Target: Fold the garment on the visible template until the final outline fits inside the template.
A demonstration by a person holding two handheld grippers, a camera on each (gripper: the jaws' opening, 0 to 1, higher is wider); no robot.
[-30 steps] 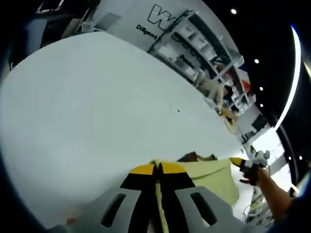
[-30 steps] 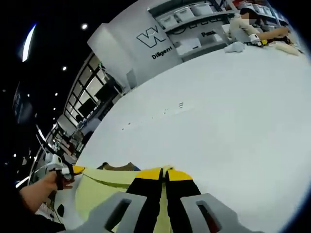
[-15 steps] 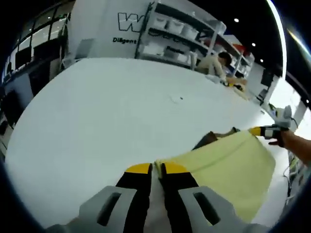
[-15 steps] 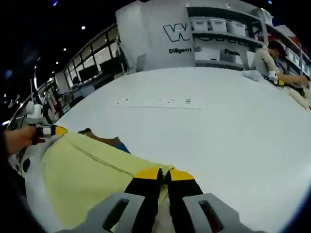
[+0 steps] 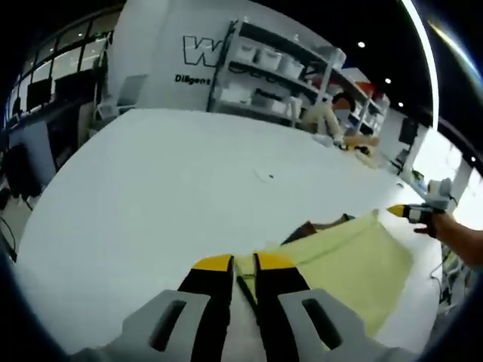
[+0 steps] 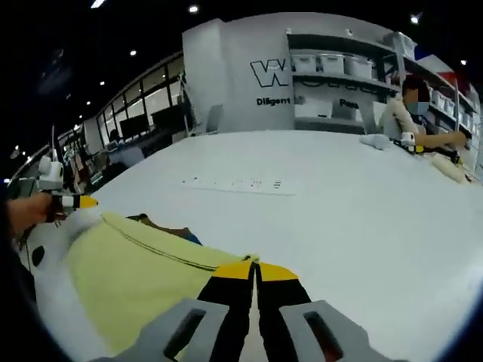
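Two claws, left claw [image 5: 243, 262] and right claw [image 6: 254, 266], each pinching yellow garment [image 6: 132, 268] edge stretched lengthwise between them.

Behind the broad white table [image 5: 151, 196] stand shelving racks [image 6: 339, 72] with bins, a lettered white wall [image 5: 162, 53], and a seated person [image 6: 411, 113].

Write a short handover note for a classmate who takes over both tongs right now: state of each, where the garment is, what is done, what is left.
Left tongs: shut on the yellow garment at one corner.
Right tongs: shut on the garment's other corner.
The garment is spread between the two tongs over the white table; something brown lies at its far edge.
Done: both corners gripped, the edge between them stretched out.
Left: I cannot make out the template, so find it, lay the garment on it, and fold until the outline fits inside.
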